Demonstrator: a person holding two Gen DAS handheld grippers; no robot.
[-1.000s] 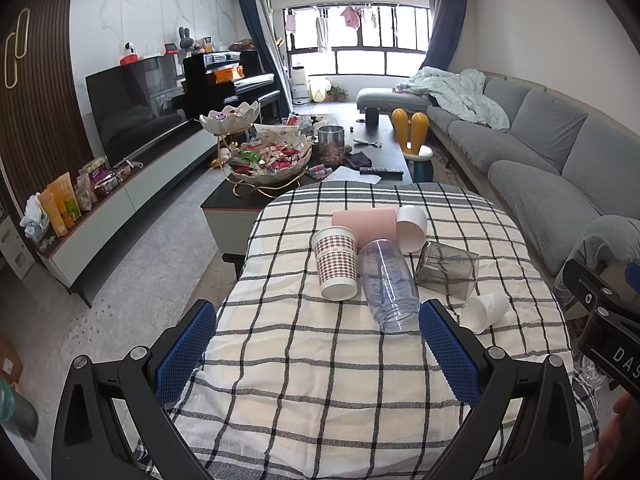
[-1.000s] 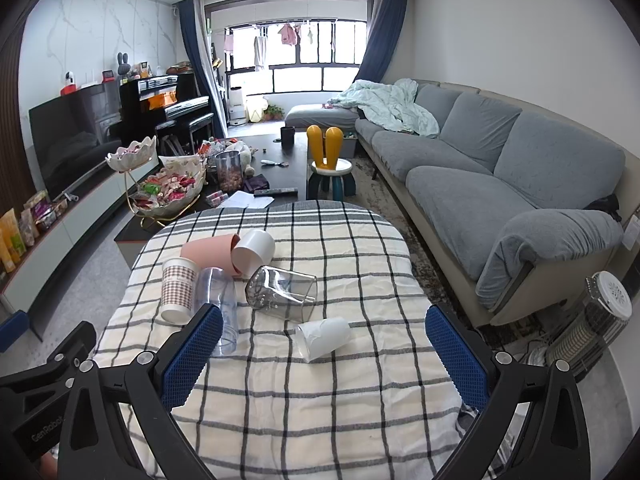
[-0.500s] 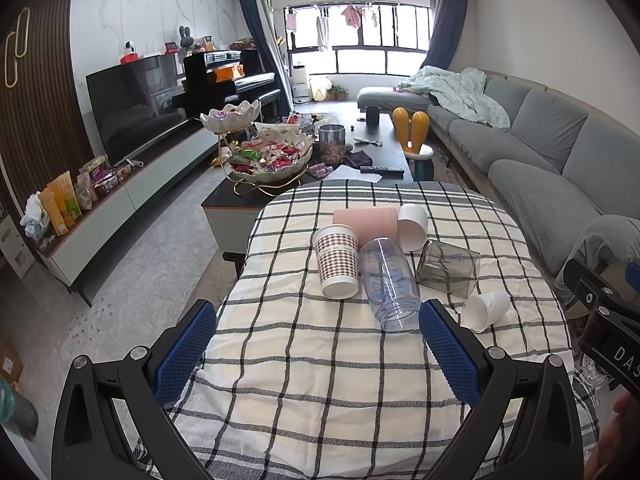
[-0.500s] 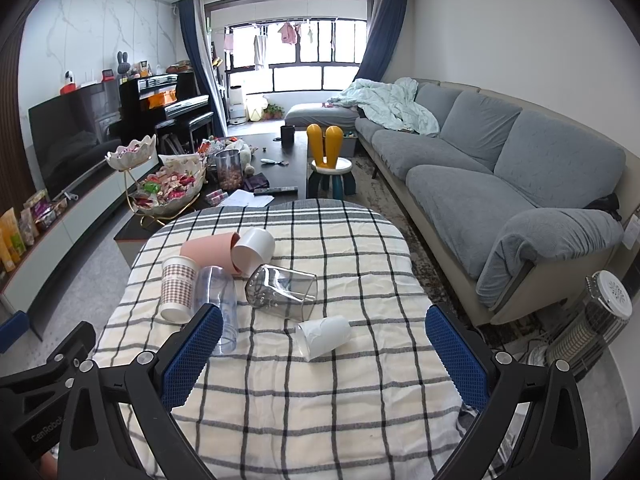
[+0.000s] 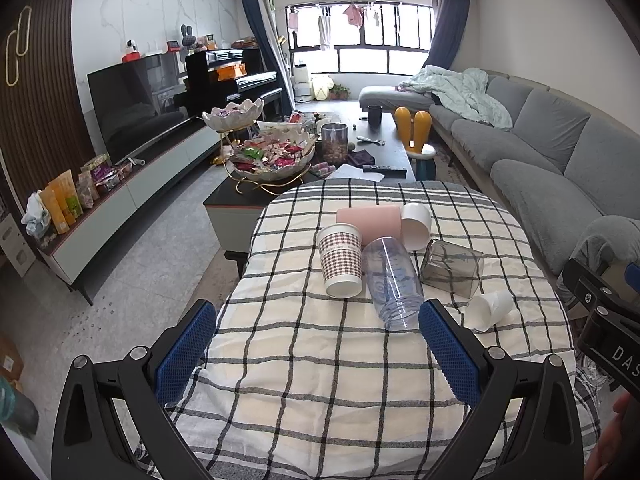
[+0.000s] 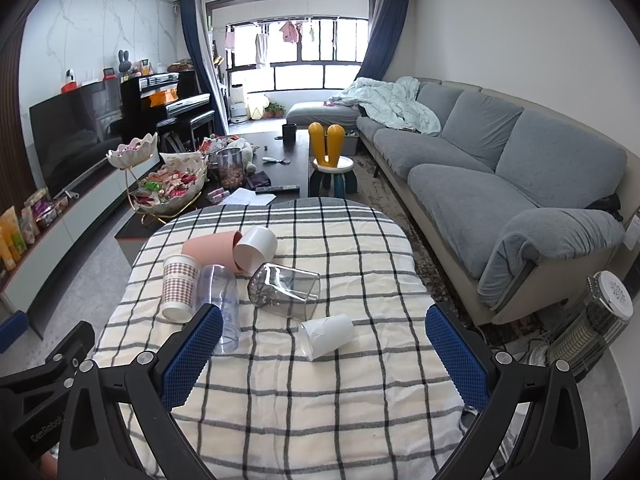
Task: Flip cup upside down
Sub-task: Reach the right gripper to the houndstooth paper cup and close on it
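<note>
Several cups lie on their sides on the checked tablecloth: a pink cup, a white cup, a houndstooth paper cup, a clear plastic tumbler, a smoky grey glass and a small white cup. They also show in the right wrist view, with the small white cup nearest. My left gripper is open and empty, short of the cups. My right gripper is open and empty, just before the small white cup.
A dark coffee table with snack bowls stands beyond the table's far edge. A grey sofa runs along the right. A TV cabinet is at the left. A heater stands on the floor at the right.
</note>
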